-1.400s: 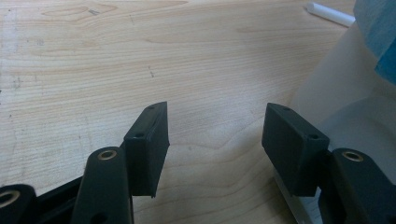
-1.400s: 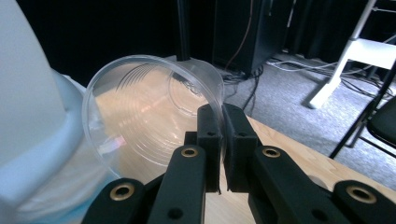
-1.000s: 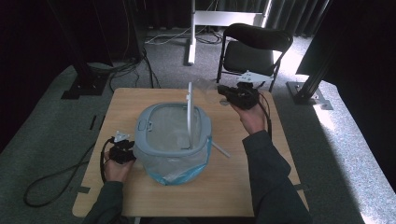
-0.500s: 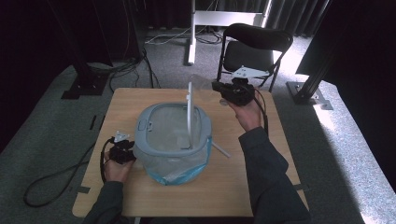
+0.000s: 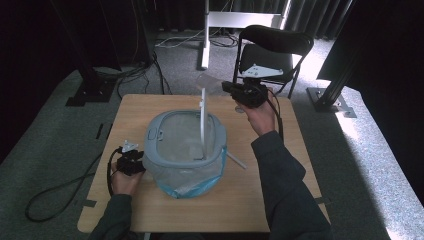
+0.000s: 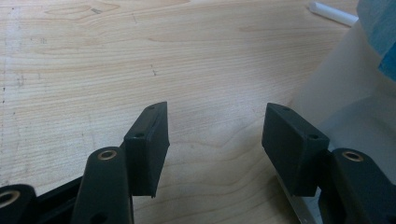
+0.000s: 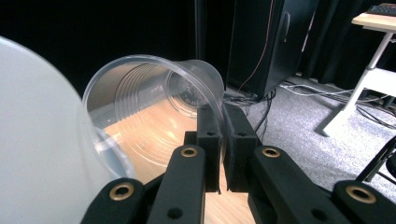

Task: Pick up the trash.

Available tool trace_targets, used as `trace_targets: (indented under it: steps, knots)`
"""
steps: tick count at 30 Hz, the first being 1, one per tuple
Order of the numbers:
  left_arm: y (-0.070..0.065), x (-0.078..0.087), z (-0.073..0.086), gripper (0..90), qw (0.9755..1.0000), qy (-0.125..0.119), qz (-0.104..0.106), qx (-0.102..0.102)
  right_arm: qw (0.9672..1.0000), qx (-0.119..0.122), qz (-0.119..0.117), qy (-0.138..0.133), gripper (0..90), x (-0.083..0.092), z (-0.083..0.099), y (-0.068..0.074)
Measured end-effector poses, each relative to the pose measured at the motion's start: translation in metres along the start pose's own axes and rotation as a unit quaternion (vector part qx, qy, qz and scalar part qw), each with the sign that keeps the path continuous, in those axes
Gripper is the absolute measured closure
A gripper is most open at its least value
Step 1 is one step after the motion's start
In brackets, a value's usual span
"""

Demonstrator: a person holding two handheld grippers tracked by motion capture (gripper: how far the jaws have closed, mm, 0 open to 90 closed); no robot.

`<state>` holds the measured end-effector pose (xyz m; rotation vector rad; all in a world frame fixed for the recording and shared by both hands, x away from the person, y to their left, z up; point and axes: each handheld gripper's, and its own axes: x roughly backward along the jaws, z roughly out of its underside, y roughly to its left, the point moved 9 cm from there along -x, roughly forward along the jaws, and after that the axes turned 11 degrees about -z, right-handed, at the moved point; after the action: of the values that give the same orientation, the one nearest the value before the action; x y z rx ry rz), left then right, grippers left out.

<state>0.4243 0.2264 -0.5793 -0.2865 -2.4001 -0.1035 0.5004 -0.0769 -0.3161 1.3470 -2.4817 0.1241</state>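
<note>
right gripper point(image 7: 223, 140) pinches clear cup point(image 7: 154, 98) wall, seemingly above table point(image 5: 280, 165).

You get a dim high view: bright light spills across the grey carpeted floor point(image 5: 350, 145) at right, the surroundings stay black. A blurred pale shape point(image 7: 37, 154) crowds your right gripper view.

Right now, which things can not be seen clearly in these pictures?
- Clear plastic cup: in the high view it is only a faint blur ahead of the right tool.
- Bin: what lies inside is too blurred to tell in the high view.
- Left tool: in its own view the bin's bag is cut off by the right edge.
</note>
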Motion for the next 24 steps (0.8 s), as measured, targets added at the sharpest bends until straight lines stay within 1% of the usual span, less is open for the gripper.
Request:
trace_targets:
  steps: [3, 6, 10, 13, 18, 24]
  knots:
    - [0.000, 0.000, 0.000, 41.5, 1.0000, 0.000, 0.001, 0.000, 1.0000, -0.005, -0.003, -0.001, 86.2, -0.004, -0.001, -0.001]
    - [0.000, 0.000, 0.000, 41.5, 1.0000, -0.002, 0.001, 0.001, 0.9996, -0.019, -0.017, -0.008, 86.2, -0.007, -0.005, -0.001]
    - [-0.001, 0.000, 0.000, 41.5, 1.0000, -0.001, 0.002, -0.001, 0.9997, -0.016, -0.013, -0.009, 86.2, -0.009, -0.010, -0.001]
    - [-0.001, 0.000, 0.000, 41.4, 1.0000, -0.002, 0.003, 0.000, 0.9996, -0.020, -0.018, -0.014, 86.2, -0.012, -0.015, 0.000]
    - [0.001, 0.001, -0.001, 41.4, 1.0000, -0.004, 0.002, 0.004, 0.9996, -0.014, -0.022, -0.012, 86.1, -0.018, -0.019, 0.005]
    - [0.001, 0.001, -0.001, 41.4, 1.0000, -0.004, 0.002, 0.004, 0.9992, -0.002, -0.035, -0.021, 86.1, -0.019, -0.031, 0.017]
